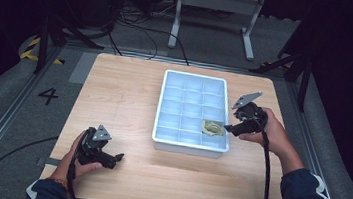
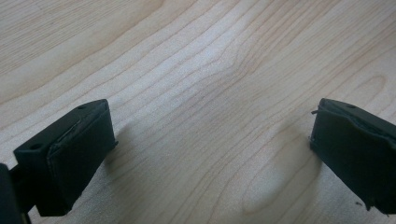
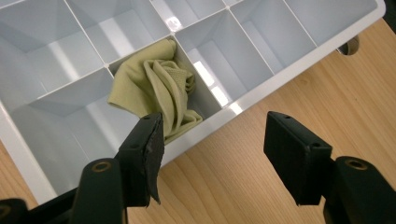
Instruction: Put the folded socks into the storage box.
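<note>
— Cloth, where does it lie?

— Crumpled and olive-green, in one compartment of the white tray: the right-hand column, second row from the tray's near edge, as the high view has it. It slumps against the compartment walls and reaches a little over one divider.

— And the tray itself?

— On the wooden tabletop, right of the middle, its long side running from the near edge toward the far edge. Every other compartment that can be seen holds nothing.

— How does the right gripper stand to the cloth?

— Just beside it, at the tray's right rim. In the right gripper view the jaws are spread wide with nothing between them; one jaw hangs over the tray at the cloth's edge, the other over bare wood outside the rim. Whether that jaw touches the cloth I cannot tell. In the high view the right hand holds this gripper pointed left at the cloth's compartment.

— The left gripper?

— Well apart from tray and cloth, near the tabletop's near-left corner, held in the left hand. Its jaws are likewise spread, with bare wood grain between them, close above the surface.
</note>
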Action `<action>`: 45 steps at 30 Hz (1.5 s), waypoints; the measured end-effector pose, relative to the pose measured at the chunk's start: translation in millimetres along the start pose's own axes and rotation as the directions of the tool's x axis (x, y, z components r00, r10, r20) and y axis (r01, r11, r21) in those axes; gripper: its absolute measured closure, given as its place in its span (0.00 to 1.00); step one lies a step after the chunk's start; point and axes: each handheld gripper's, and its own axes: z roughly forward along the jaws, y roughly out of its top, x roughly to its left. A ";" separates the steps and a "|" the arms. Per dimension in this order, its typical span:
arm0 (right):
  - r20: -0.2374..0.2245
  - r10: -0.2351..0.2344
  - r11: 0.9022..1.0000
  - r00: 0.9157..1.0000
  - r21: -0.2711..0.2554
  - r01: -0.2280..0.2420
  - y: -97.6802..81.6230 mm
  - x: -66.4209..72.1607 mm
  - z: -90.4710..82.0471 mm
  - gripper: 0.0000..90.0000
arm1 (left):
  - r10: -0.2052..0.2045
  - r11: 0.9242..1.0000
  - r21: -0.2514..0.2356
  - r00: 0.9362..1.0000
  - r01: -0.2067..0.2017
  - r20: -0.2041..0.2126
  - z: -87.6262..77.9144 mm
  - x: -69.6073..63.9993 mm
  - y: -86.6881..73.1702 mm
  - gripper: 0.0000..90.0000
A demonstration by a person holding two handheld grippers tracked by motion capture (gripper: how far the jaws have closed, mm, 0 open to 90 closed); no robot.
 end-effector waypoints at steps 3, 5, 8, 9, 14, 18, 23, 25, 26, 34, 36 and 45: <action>0.002 0.013 1.000 1.000 -0.014 -0.013 -6.0 -1.1 -4.2 0.43 | 0.000 1.000 0.000 1.000 0.000 0.000 0.0 0.0 0.0 0.00; 0.007 0.018 1.000 1.000 -0.022 -0.018 -9.5 -2.0 -7.5 0.43 | 0.000 1.000 0.000 1.000 0.000 0.000 0.0 0.0 0.0 0.00; 0.006 0.027 0.999 1.000 -0.040 -0.027 -14.9 -2.3 -11.8 0.43 | 0.002 1.000 -0.001 1.000 -0.002 0.000 0.1 0.2 0.1 0.00; 0.006 0.027 0.999 1.000 -0.040 -0.027 -14.9 -2.3 -11.8 0.43 | -0.001 1.000 0.000 1.000 0.001 0.000 0.0 -0.1 0.0 0.00; 0.018 0.027 0.998 0.999 -0.052 -0.026 -24.3 -0.6 -16.8 0.43 | 0.000 1.000 0.000 1.000 0.000 0.000 0.0 -0.2 -0.1 0.00; 0.025 0.020 0.998 0.999 -0.063 -0.018 -32.0 2.0 -21.3 0.43 | 0.003 1.000 -0.001 1.000 -0.003 -0.003 -0.1 0.0 0.0 0.00; 0.037 0.025 0.997 0.999 -0.071 -0.022 -44.1 6.2 -26.0 0.43 | 0.002 1.000 -0.002 1.000 -0.002 -0.002 0.0 -0.1 -0.1 0.00; 0.035 0.026 0.996 0.999 -0.081 -0.023 -50.0 7.5 -27.4 0.43 | 0.002 1.000 -0.002 1.000 -0.002 -0.002 0.0 -0.2 -0.1 0.00; 0.033 0.030 0.996 0.999 -0.081 -0.027 -52.2 7.8 -27.8 0.43 | 0.002 1.000 -0.002 1.000 -0.002 -0.002 0.0 -0.2 -0.1 0.00; 0.044 0.054 0.994 0.998 -0.101 -0.049 -73.6 9.5 -29.5 0.43 | -0.004 1.000 -0.001 1.000 0.004 -0.004 -0.2 -0.7 -0.3 0.00; 0.035 0.067 0.991 0.997 -0.115 -0.062 -80.4 10.9 -29.2 0.43 | -0.004 1.000 -0.003 1.000 0.004 -0.006 -0.2 -0.8 -0.4 0.00; 0.055 0.067 0.986 0.996 -0.157 -0.058 -102.7 14.1 -28.9 0.42 | -0.004 1.000 -0.002 1.000 0.004 -0.007 -0.3 -0.8 -0.5 0.00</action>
